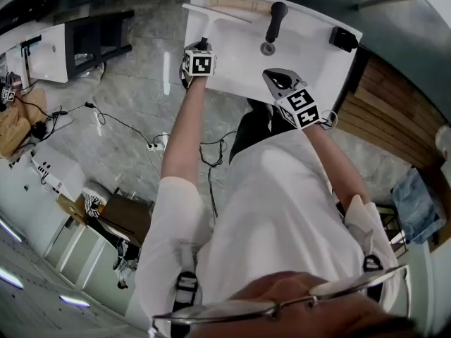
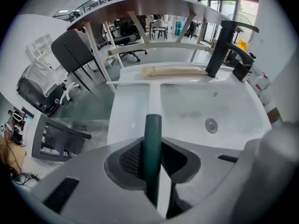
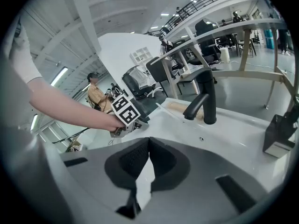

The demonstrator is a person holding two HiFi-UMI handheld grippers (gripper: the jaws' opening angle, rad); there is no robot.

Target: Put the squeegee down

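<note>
Head view: the left gripper (image 1: 203, 46) holds 1 squeegee (image 1: 206, 20), its blade at the sink's (image 1: 232, 69) far-left corner, beside 1 faucet (image 1: 276, 16). Left gripper view: jaws clamp the green handle; lowering it flat onto the sink before letting go seems best. Right gripper view: the right gripper's (image 3: 148, 146) jaws meet, empty.

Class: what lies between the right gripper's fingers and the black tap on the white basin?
The round metal drain, set in the white basin, lies between the right gripper and the black tap; the head view shows it.
</note>
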